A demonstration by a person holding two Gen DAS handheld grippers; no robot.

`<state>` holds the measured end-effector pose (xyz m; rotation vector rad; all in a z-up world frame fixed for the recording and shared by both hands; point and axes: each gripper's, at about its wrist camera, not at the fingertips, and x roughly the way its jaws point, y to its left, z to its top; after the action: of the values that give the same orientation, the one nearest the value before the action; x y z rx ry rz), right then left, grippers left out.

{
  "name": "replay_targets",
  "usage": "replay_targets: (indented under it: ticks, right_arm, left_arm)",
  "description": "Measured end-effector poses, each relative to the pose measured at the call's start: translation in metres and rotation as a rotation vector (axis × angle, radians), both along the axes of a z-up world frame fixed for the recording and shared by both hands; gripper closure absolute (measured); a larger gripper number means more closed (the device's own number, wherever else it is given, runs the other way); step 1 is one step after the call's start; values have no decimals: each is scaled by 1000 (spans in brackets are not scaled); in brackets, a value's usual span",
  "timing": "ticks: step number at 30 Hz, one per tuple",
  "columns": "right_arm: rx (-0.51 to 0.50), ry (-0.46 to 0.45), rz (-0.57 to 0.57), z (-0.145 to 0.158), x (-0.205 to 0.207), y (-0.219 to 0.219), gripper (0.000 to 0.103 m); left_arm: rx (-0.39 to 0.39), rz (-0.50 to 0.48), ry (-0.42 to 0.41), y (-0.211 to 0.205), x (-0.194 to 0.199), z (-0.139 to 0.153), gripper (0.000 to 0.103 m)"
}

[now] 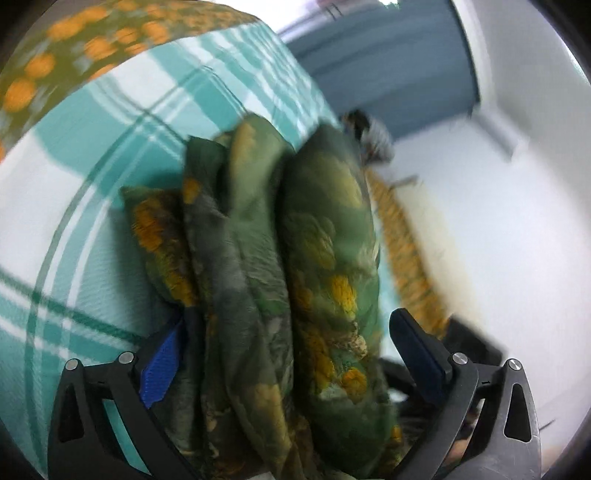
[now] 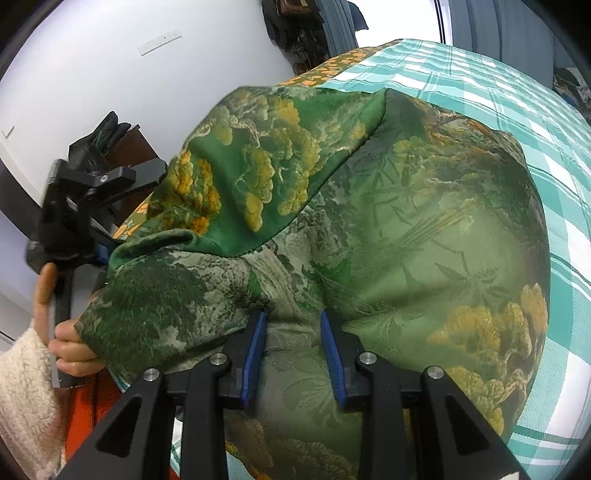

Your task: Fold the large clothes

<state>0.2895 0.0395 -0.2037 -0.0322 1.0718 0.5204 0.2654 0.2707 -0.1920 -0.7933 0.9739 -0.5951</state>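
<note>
A large green garment [image 2: 388, 221] with yellow and grey landscape print lies heaped on the bed. In the right wrist view my right gripper [image 2: 293, 317] is shut on a fold of it at the near edge, with cloth pinched between the blue pads [image 2: 255, 350]. In the left wrist view bunched folds of the garment [image 1: 325, 240] hang between the wide-apart jaws of my left gripper [image 1: 290, 317]. The right pad [image 1: 417, 354] stands clear of the cloth, so the left gripper is open. The right wrist view shows the left gripper [image 2: 129, 210] at the garment's left end, held by a hand [image 2: 70, 347] in a cream fleece sleeve.
The bed has a teal and white plaid sheet [image 2: 498, 85] with a band of olive cloth with orange flowers [image 1: 74, 48] along its edge. A white wall [image 1: 498, 221] and a blue curtain [image 1: 388, 66] lie beyond. Dark clothes [image 2: 295, 33] hang at the back, and dark wooden furniture [image 2: 129, 144] stands left.
</note>
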Motion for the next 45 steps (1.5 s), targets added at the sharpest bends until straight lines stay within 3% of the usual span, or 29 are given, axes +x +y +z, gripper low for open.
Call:
replay_targets:
  ticks: [4, 7, 9, 12, 14, 15, 17, 19, 24, 25, 26, 30, 35, 40, 45]
  right_arm:
    - [-6, -17, 2, 1, -3, 3, 71]
    - [2, -23, 2, 8, -9, -1, 71]
    - [80, 12, -18, 20, -11, -18, 70]
    - [281, 39, -128, 41, -22, -75, 45]
    - [305, -8, -210, 48, -30, -111, 25]
    - [285, -18, -243, 46, -31, -125, 23]
    - [221, 29, -281, 28, -27, -148, 22]
    - [232, 118, -299, 4, -22, -159, 22]
    - [458, 258, -304, -43, 3, -159, 23]
    - [486, 282, -314, -50, 9, -158, 23]
    - [485, 282, -309, -51, 9, -154, 24]
    - [359, 174, -243, -21, -1, -131, 33]
    - [332, -2, -176, 23, -23, -122, 37]
    - [387, -68, -183, 45, -3, -154, 37]
    - [411, -114, -212, 52, 59, -190, 37]
  left_arm:
    - [219, -82, 125, -25, 24, -20, 3]
    - [189, -89, 164, -21, 31, -29, 3]
    - [176, -99, 169, -17, 32, -32, 3]
    - [178, -111, 166, -16, 33, -34, 3]
    - [187, -116, 170, -17, 36, -33, 2]
    - [189, -118, 171, -19, 35, -34, 2]
    - [189, -119, 175, -27, 40, -36, 1]
    - [194, -120, 175, -30, 40, -36, 0]
    - [209, -105, 185, -37, 48, -40, 3]
    - [216, -94, 186, -39, 47, -37, 7]
    - [206, -81, 185, -40, 45, -34, 19]
    - [209, -17, 153, -46, 31, -10, 41]
    - [175, 14, 66, -62, 22, 32, 43]
    - [182, -2, 3, -95, 68, 64, 43]
    - [204, 1, -32, -126, 144, 73, 43]
